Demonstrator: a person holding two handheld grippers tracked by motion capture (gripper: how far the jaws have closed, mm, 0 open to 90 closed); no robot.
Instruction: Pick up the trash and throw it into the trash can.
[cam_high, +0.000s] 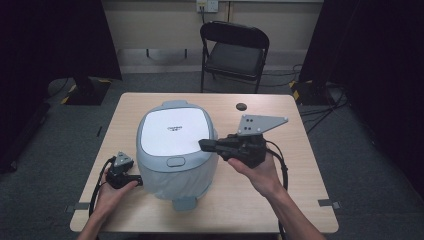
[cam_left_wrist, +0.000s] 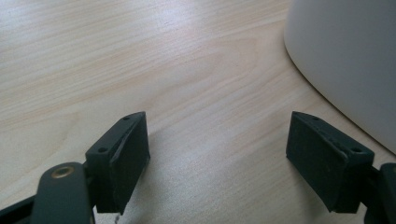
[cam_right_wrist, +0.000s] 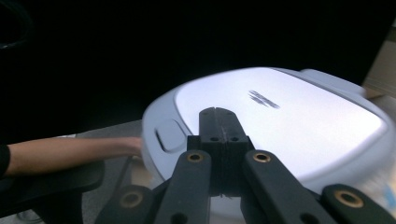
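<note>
A pale grey rice cooker (cam_high: 175, 132) with a white lid stands shut in the middle of the wooden table (cam_high: 260, 195). Its lid button (cam_high: 175, 161) faces the near side. My right gripper (cam_high: 202, 145) hangs over the lid's right edge and points left, jaws pressed together with nothing between them. In the right gripper view, my right gripper (cam_right_wrist: 218, 114) lies across the rice cooker (cam_right_wrist: 289, 121) near the button (cam_right_wrist: 169, 134). My left gripper (cam_high: 131, 179) rests low beside the cooker's left wall. In the left gripper view, my left gripper (cam_left_wrist: 217, 154) stands open over bare wood, the rice cooker (cam_left_wrist: 345, 60) at its right.
A small black round object (cam_high: 242, 106) lies near the table's far edge. A black folding chair (cam_high: 235, 50) stands behind the table. A grey tab (cam_high: 184, 203) sticks out at the cooker's near base. Dark curtains hang on both sides.
</note>
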